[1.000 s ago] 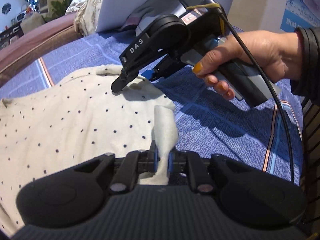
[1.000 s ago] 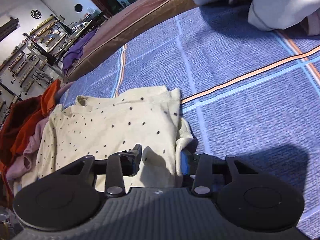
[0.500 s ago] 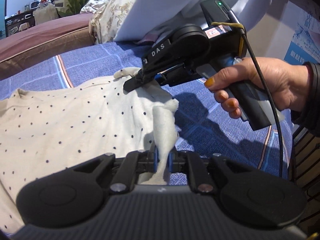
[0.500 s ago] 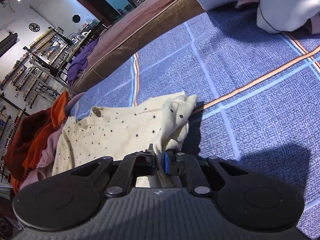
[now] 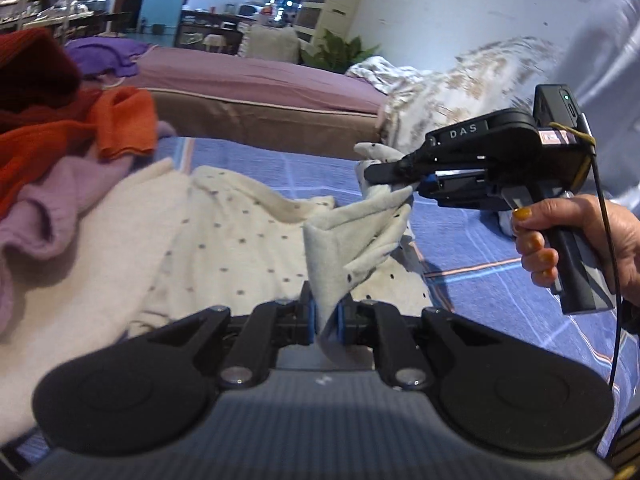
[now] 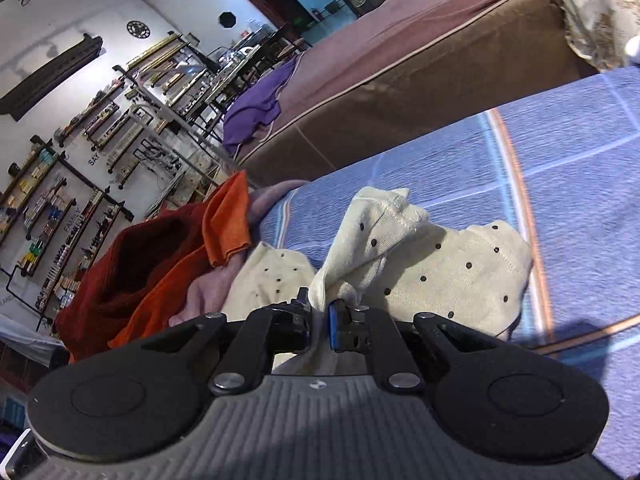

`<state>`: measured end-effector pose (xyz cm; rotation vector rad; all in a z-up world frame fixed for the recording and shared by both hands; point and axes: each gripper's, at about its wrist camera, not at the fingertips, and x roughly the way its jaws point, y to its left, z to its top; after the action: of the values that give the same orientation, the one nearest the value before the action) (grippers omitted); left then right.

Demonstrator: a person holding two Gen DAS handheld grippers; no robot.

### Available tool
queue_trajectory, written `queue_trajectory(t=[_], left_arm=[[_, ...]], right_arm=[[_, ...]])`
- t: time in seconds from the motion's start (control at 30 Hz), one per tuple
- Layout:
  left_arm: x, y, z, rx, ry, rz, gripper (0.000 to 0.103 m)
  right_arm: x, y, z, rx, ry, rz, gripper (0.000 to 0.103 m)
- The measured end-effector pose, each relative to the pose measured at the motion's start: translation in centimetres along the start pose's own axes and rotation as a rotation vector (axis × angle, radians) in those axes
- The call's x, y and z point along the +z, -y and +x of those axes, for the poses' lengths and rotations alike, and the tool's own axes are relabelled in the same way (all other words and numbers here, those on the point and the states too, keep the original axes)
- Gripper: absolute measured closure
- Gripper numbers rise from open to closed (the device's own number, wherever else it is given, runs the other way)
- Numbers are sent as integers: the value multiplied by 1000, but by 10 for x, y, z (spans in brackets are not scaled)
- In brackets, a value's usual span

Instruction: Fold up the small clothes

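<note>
Blue striped bedsheet [image 5: 472,248] underneath; my left gripper [image 5: 325,316] and right gripper [image 5: 394,176] both pinch the dotted cream garment's [image 5: 240,240] edge, lifted off the sheet to carry the fold over.

A bed under a blue bedspread [image 5: 472,248] crossed by pale and orange stripes carries the cream dotted garment [image 5: 224,236] spread at its centre. At nine o'clock of it lie a lilac garment [image 5: 60,196] and an orange-red heap [image 6: 160,264].
</note>
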<state>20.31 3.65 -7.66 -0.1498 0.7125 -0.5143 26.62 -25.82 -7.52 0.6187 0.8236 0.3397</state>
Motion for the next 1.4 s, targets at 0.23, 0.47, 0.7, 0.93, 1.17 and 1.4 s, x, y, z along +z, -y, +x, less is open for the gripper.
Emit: queue_trajectory(t=[0.23, 0.47, 0.7, 0.93, 1.17, 1.4], left_arm=[[-7, -53, -8, 77, -11, -80, 94], [-24, -76, -7, 91, -29, -135, 94], [-31, -81, -29, 178, -8, -168, 60], [-11, -27, -34, 85, 18, 38, 60], [-20, -8, 12, 126, -88, 127, 65], [-32, -32, 18, 132, -131, 87, 60]], right_arm=[[-5, -48, 63, -18, -52, -72, 87], [-11, -52, 86, -57, -64, -89, 84], [-19, -51, 89, 54, 13, -1, 38], [-14, -60, 50, 29, 77, -143, 45], [-38, -50, 38, -99, -12, -380, 46], [-67, -23, 55, -213, -86, -451, 40]])
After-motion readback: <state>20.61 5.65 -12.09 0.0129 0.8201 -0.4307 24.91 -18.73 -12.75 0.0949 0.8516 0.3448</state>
